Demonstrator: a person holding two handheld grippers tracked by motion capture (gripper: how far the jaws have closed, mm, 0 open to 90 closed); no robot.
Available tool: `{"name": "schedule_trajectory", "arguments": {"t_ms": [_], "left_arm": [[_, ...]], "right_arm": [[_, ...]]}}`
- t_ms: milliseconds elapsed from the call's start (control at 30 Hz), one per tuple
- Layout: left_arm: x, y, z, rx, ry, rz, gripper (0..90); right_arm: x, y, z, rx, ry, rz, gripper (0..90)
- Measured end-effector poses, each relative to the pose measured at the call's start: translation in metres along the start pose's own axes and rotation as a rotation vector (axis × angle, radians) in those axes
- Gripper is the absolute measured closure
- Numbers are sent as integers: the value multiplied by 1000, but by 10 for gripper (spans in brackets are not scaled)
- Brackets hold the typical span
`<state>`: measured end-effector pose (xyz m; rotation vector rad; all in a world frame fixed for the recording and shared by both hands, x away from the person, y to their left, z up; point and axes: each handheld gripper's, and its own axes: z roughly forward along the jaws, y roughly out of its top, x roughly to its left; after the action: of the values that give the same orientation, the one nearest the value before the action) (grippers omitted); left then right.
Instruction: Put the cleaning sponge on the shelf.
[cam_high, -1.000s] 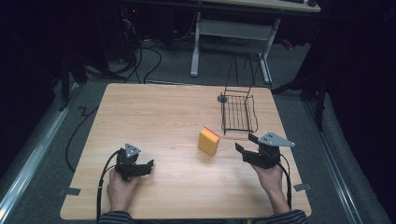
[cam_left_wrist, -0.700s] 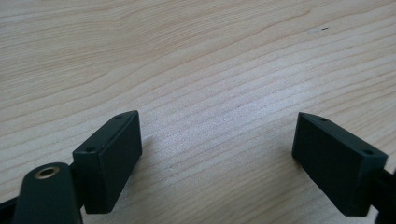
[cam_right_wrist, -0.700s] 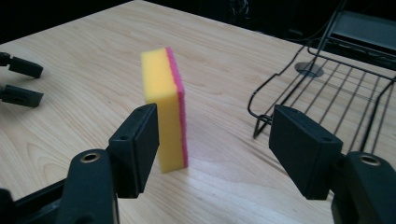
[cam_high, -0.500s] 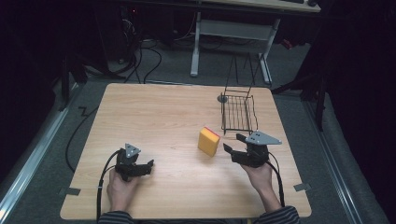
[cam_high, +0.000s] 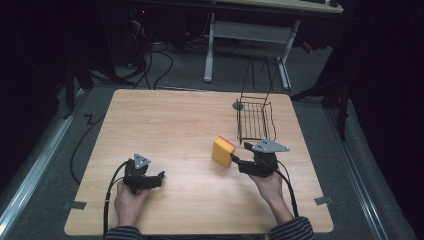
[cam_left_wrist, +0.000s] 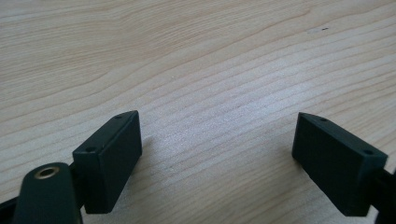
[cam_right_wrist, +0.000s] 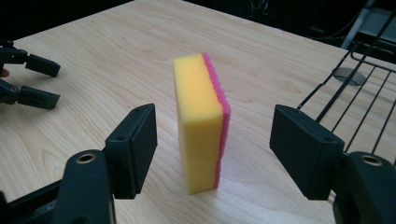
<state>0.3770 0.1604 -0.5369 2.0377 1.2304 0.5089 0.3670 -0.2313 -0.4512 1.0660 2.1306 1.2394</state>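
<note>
A yellow sponge (cam_high: 223, 151) with a pink scouring side stands on edge on the wooden table (cam_high: 175, 125), right of centre. In the right gripper view the sponge (cam_right_wrist: 201, 126) rises upright between the two black jaws, with clear gaps on both sides. My right gripper (cam_high: 239, 153) is open and points left at the sponge, its tips level with the sponge's near side. My left gripper (cam_high: 159, 177) rests low at the front left of the table, open (cam_left_wrist: 217, 126) over bare wood.
A black wire rack (cam_high: 252, 120) stands just behind the right gripper, and its bars (cam_right_wrist: 364, 84) show close to the right jaw. The table's front edge (cam_high: 200, 231) runs just behind both hands. Desk legs and cables lie on the floor beyond the table.
My right gripper has slid left toward the sponge, so its open jaws now stand on either side of it. The left gripper and the sponge have stayed put.
</note>
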Motion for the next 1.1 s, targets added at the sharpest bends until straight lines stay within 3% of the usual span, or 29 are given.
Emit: {"name": "schedule_trajectory", "arguments": {"t_ms": [1100], "left_arm": [[0, 0, 0, 1, -1, 0, 164]], "right_arm": [[8, -11, 61, 76, 29, 23, 340]]}}
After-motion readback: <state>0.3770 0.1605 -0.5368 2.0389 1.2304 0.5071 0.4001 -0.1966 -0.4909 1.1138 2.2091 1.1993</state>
